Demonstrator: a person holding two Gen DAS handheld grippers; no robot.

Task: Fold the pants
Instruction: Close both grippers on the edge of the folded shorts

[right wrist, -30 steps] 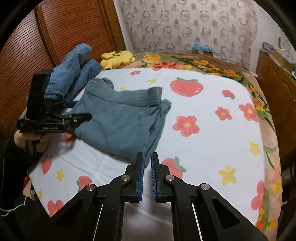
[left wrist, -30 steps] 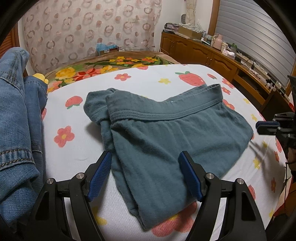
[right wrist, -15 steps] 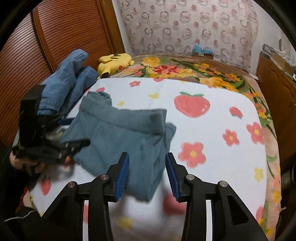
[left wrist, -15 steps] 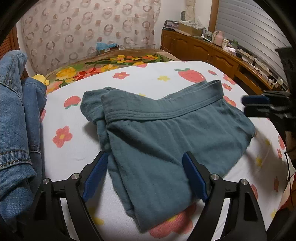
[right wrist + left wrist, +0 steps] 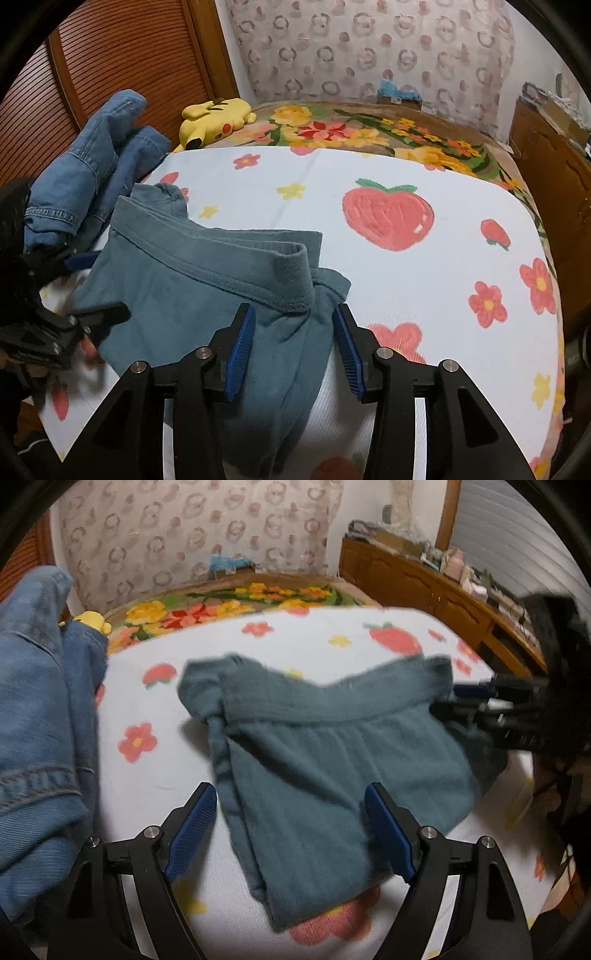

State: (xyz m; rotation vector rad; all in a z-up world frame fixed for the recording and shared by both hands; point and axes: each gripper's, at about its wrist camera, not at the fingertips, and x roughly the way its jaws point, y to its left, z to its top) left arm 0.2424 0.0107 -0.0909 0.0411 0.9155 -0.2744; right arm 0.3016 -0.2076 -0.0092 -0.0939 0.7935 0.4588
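- The pants (image 5: 192, 291) lie on the bed (image 5: 424, 295), right in front of both grippers.
- The right gripper (image 5: 293, 341) is wide open and holds nothing. The thick waistband corner (image 5: 291, 280) sits just ahead, between its blue pads (image 5: 242, 341). I think this gripper is nearest to a good place to grab.
- The left gripper (image 5: 291, 832) is wide open too and holds nothing. The leg end (image 5: 314, 878) lies between its pads.
- The waistband runs across from side to side in both views. The legs run back toward the left gripper.
- The pants are grey-blue and soft. They look folded over once already, a bit lumpy, with a bunched knot of cloth at the far left corner (image 5: 207, 690).
- A pile of jeans (image 5: 92, 173) sits just beside the pants.
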